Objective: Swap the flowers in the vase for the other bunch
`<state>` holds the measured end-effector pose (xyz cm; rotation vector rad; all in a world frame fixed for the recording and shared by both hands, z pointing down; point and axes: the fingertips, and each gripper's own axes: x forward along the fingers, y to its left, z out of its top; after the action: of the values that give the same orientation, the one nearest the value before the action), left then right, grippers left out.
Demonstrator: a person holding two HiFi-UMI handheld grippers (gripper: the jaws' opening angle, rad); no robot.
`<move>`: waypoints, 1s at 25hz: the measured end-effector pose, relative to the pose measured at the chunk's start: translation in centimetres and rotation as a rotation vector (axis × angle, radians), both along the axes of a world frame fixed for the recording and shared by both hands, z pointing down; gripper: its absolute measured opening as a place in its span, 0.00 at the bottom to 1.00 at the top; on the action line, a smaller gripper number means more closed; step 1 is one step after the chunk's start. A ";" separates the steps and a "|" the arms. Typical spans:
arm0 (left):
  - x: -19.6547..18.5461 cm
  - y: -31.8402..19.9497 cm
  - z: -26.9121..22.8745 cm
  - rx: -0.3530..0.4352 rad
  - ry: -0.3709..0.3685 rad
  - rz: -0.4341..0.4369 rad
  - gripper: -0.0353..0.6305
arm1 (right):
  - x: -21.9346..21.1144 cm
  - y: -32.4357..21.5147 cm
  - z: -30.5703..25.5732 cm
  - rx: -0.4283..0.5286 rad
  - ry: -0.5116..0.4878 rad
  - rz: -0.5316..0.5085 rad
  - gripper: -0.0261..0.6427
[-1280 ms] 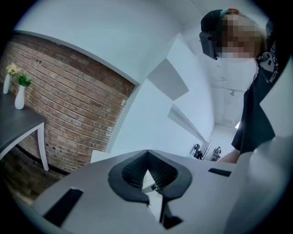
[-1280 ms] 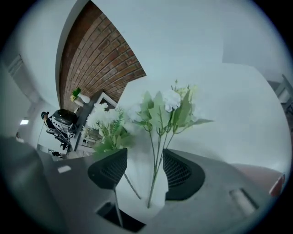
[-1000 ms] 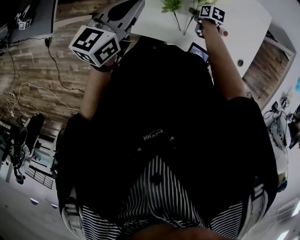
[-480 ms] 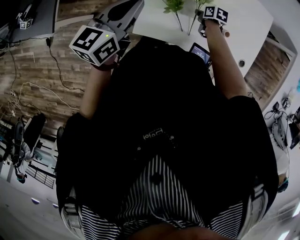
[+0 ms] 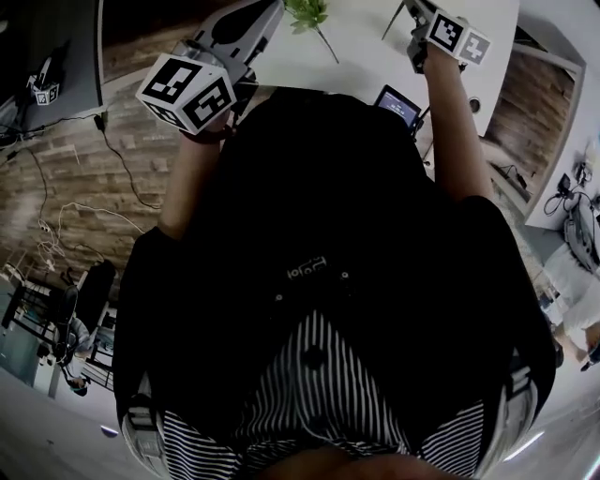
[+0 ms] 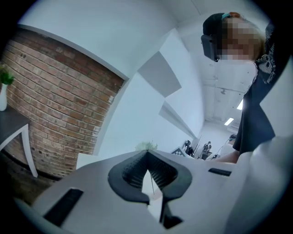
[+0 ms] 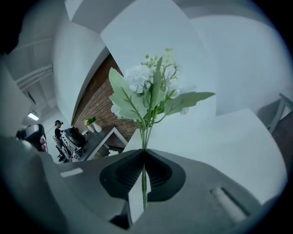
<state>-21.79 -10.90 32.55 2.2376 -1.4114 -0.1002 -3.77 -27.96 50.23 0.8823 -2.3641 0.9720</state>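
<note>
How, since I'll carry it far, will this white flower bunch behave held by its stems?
Probably light: the right hand-held gripper holds the flower bunch aloft by thin stems alone. Likely floppy: its leafy head may sway.

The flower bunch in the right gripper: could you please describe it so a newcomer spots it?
Above the white table, find the right gripper. Its jaws are shut on the thin green stems of a bunch of white blossoms with broad pale-green leaves. The other bunch nearby looks plain green.
</note>
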 end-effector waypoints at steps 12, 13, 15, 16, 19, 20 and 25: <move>8.1 -4.3 -0.7 0.020 -0.033 0.198 0.06 | 11.6 -0.3 -4.5 0.310 -0.017 0.167 0.06; 8.5 -4.4 -0.6 0.018 -0.037 0.207 0.06 | 12.0 0.0 -4.0 0.312 -0.028 0.177 0.06; 9.1 -4.6 -0.3 0.009 -0.041 0.217 0.06 | 12.5 0.8 -3.1 0.320 -0.043 0.190 0.06; 9.4 -4.6 -0.1 0.004 -0.042 0.220 0.06 | 12.6 1.1 -2.6 0.328 -0.044 0.193 0.06; 9.9 -4.7 0.4 -0.009 -0.040 0.225 0.06 | 12.5 1.9 -0.9 0.336 -0.056 0.187 0.06; 10.0 -4.6 0.4 -0.012 -0.040 0.227 0.06 | 12.3 2.2 -0.4 0.329 -0.066 0.178 0.07; 10.4 -4.6 0.7 -0.019 -0.042 0.233 0.06 | 11.3 4.6 1.8 0.286 -0.067 0.074 0.16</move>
<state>-11.36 -15.47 33.23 2.3828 -1.1563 0.0386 7.54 -23.34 52.07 1.0639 -2.5861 0.7101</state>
